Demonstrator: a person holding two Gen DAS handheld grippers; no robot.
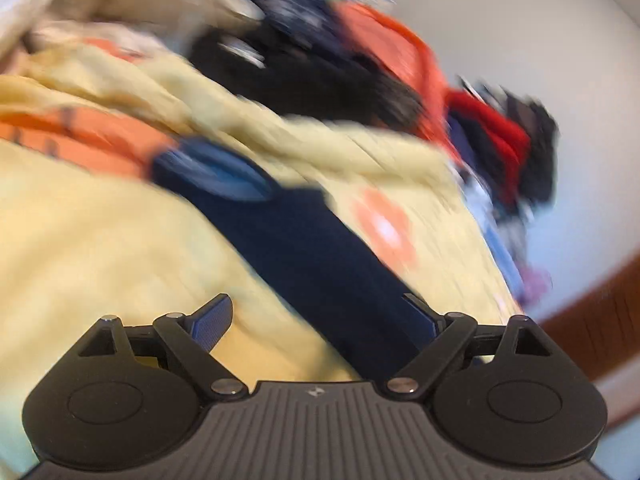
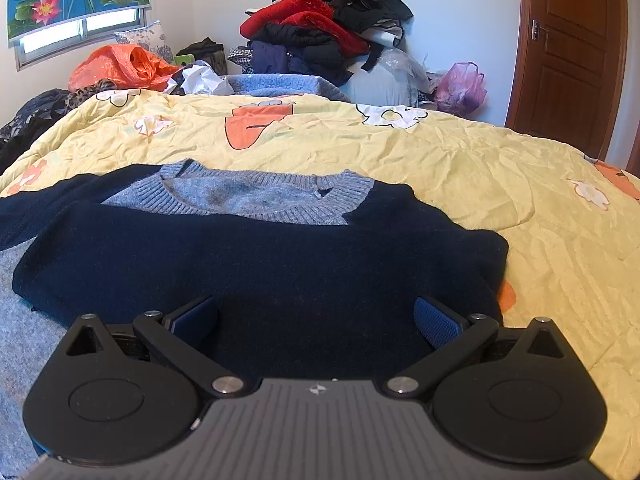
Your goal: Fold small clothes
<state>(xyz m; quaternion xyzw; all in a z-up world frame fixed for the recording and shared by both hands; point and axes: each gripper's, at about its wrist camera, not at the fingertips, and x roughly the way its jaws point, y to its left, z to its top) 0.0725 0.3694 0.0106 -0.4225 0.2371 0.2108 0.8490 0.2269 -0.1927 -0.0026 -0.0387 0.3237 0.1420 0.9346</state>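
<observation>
A bed under a yellow quilt (image 2: 460, 168) carries 1 navy-and-grey sweater (image 2: 256, 264) lying flat near its front edge; an orange bag (image 2: 120, 66) sits at the far-left corner.

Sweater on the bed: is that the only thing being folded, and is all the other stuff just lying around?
For the job:
- navy and grey sweater
- right gripper, open above it
- left gripper, open

Just lying about:
- yellow quilt underneath
- clothes heap
- orange bag
- purple bag
</observation>
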